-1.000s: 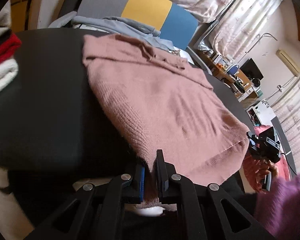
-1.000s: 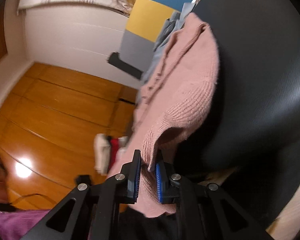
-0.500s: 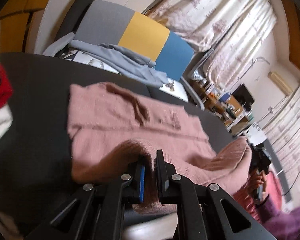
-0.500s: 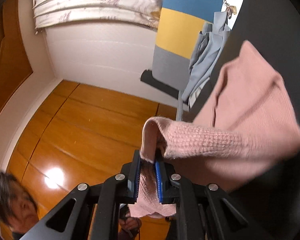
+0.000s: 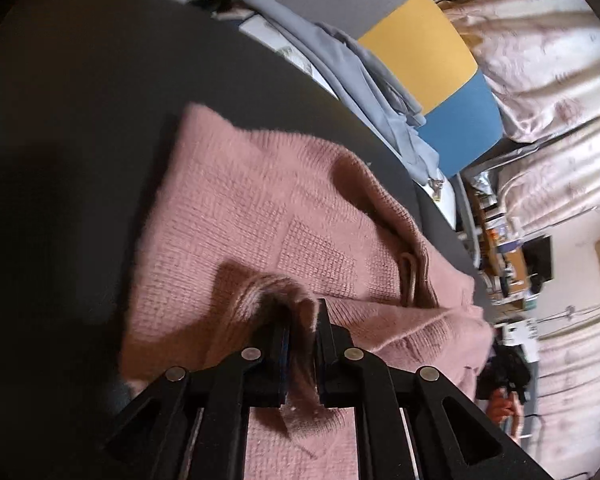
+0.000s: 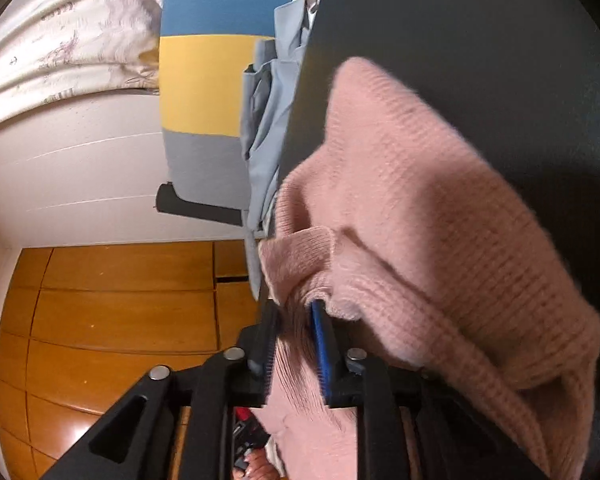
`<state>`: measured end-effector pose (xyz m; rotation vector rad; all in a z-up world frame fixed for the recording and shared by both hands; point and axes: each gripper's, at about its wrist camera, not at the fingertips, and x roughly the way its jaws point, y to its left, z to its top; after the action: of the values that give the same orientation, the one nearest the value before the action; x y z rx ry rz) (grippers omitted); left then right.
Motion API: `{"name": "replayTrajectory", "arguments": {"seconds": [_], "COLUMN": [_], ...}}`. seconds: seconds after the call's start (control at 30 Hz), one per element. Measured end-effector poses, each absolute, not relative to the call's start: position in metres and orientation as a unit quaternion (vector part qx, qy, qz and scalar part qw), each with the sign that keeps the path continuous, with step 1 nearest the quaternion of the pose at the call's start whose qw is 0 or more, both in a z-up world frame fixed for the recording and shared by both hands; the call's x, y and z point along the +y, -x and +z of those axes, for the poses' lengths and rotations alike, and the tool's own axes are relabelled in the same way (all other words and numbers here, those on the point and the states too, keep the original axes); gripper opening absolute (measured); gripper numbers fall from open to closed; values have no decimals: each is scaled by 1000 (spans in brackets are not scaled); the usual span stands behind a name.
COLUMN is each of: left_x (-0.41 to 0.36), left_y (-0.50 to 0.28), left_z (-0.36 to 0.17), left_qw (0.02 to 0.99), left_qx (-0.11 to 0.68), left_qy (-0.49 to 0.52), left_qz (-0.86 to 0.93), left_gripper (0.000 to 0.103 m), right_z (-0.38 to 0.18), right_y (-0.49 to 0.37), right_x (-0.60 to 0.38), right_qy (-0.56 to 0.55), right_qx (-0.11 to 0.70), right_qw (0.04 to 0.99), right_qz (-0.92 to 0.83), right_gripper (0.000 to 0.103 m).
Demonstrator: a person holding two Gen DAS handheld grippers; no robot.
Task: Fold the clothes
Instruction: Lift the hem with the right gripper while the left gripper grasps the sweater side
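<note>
Hem carried forward over pink sweater (image 5: 240, 216), both hand-held grippers (image 5: 302, 320) (image 6: 296, 320) clamped on it

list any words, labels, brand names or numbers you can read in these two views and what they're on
None can be read.
Pink knit sweater: a neck loop shows, with no print on it.
Cluttered desk in the background: boxes and papers too small and blurred to read.
Black table and colour-block chair: no text.

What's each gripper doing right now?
Left gripper: closed on the pink sweater.
Right gripper: closed on the same sweater's edge.
</note>
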<state>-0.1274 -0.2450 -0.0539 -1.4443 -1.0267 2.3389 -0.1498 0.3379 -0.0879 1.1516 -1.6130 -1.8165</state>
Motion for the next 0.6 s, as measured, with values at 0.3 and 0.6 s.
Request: {"name": "replayTrajectory", "arguments": {"seconds": [0.3,0.6], "left_x": [-223,-218], "left_y": [119,168], "left_z": [-38,-40], "left_qw": [210,206], "left_qx": [-350,-408], "left_qy": [500,505], "left_qz": [764,732], "left_gripper": [94,9], "right_z": [-68,-55], "right_y": [163,205], "right_x": [294,293], "right_qy": [-514,-431], "right_qx": [-469,-526], "right_qw": [298,301], "right_qz": [-654,-669], "right_gripper": [34,16]}}
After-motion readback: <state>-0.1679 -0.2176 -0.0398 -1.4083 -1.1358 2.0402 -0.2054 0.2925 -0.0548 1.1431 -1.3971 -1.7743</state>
